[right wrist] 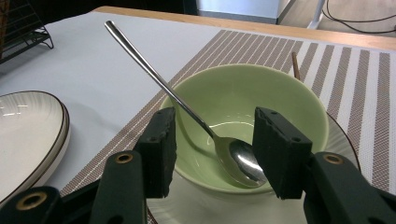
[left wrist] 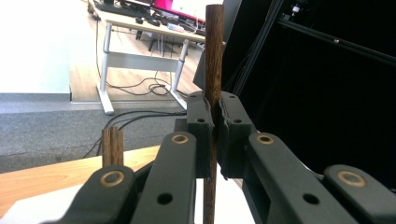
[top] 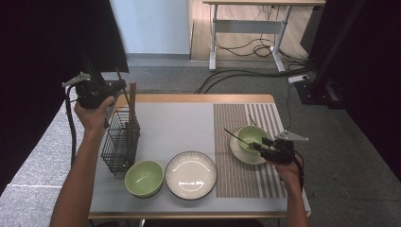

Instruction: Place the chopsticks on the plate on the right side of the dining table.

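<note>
The left gripper (left wrist: 215, 135) clamps a chopstick (left wrist: 214, 56) above the rack (top: 120, 142); the right gripper (right wrist: 215, 144), jaws apart, straddles the spoon (right wrist: 187, 109) in the bowl (right wrist: 280, 93).

The lower end of the dark brown wooden chopstick (left wrist: 214, 51) is cut off by the bottom edge of the left gripper view, and its middle is covered by the black jaws. A second brown wooden stick (left wrist: 112, 146) is hidden below by the left gripper's black linkage (left wrist: 112, 191). The thin brown stick (right wrist: 295, 65) behind the pale green ceramic bowl (right wrist: 280, 93) is mostly concealed by its rim
</note>
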A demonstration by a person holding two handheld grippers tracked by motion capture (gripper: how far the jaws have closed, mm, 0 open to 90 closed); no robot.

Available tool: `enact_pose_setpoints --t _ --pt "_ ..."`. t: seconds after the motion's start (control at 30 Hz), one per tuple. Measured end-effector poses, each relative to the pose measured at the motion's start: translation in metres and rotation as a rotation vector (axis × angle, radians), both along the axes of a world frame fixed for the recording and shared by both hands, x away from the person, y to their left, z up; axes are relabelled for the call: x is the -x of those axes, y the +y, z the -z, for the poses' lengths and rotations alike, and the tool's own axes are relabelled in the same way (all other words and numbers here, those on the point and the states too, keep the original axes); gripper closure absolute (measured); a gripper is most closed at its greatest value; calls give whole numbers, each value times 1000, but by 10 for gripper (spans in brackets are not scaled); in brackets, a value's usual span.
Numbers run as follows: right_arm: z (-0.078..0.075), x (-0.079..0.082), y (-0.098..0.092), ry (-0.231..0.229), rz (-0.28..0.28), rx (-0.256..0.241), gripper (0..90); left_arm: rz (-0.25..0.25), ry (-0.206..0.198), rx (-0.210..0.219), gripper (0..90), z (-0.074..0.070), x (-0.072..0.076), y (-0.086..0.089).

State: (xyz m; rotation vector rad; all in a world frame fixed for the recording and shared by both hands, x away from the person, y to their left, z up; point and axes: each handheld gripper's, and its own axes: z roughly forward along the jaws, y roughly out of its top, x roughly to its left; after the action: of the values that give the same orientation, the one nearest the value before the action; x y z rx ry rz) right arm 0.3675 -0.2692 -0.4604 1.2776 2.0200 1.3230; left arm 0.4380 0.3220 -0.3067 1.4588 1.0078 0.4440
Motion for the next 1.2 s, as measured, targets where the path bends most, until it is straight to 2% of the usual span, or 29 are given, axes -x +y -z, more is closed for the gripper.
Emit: enact_pose_setpoints --t 0.27,0.63,0.93,1.2 --pt "-2 1 1 -9 -13 -21 500 9 5 5 847 5 3 -1" --pt "-5 4 8 -27 -42 -47 500 36 5 1 847 9 3 -16" --pt "-8 7 12 -54 -39 -53 503 59 22 1 847 18 2 -25" --pt "-7 5 21 -61 -49 -34 505 74 36 -7 847 28 2 -31"
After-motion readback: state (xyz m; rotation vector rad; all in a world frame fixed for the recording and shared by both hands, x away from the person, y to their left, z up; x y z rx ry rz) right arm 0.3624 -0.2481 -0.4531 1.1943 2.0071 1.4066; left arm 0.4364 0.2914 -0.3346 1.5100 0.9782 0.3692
